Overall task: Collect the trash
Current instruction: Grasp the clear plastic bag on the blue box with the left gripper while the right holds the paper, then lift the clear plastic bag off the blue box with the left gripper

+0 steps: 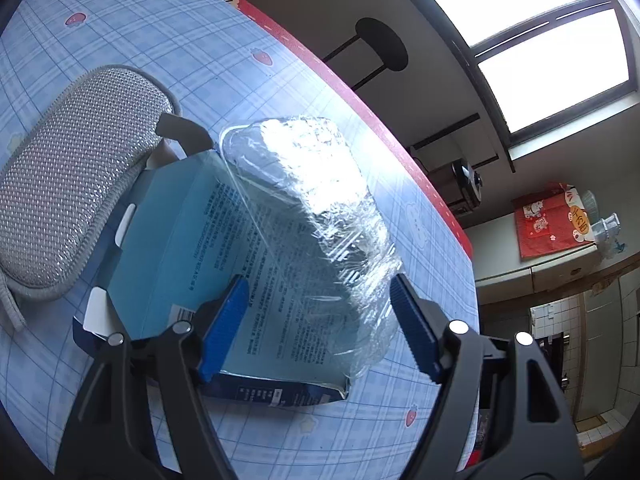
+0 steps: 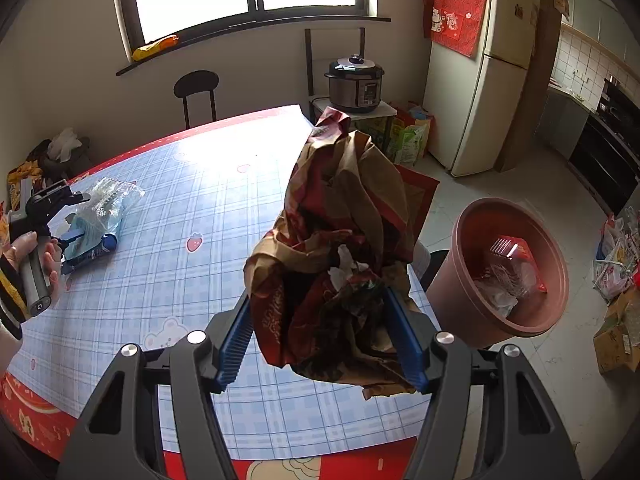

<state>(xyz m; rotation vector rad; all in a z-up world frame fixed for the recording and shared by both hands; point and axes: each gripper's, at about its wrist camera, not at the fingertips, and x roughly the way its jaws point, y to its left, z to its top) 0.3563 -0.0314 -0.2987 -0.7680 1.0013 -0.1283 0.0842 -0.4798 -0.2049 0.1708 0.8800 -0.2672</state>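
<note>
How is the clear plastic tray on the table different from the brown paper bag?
The tray is see-through and lies on the table atop a blue box; the bag is opaque, crumpled and held up. The left gripper stands open around the tray; the right gripper clamps the bag. Both look like trash.

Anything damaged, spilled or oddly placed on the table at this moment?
Nothing spilled. The blue carton lies flattened with flaps torn open, clear plastic tray resting on it; the crumpled paper bag in the right gripper is ordinary trash.
</note>
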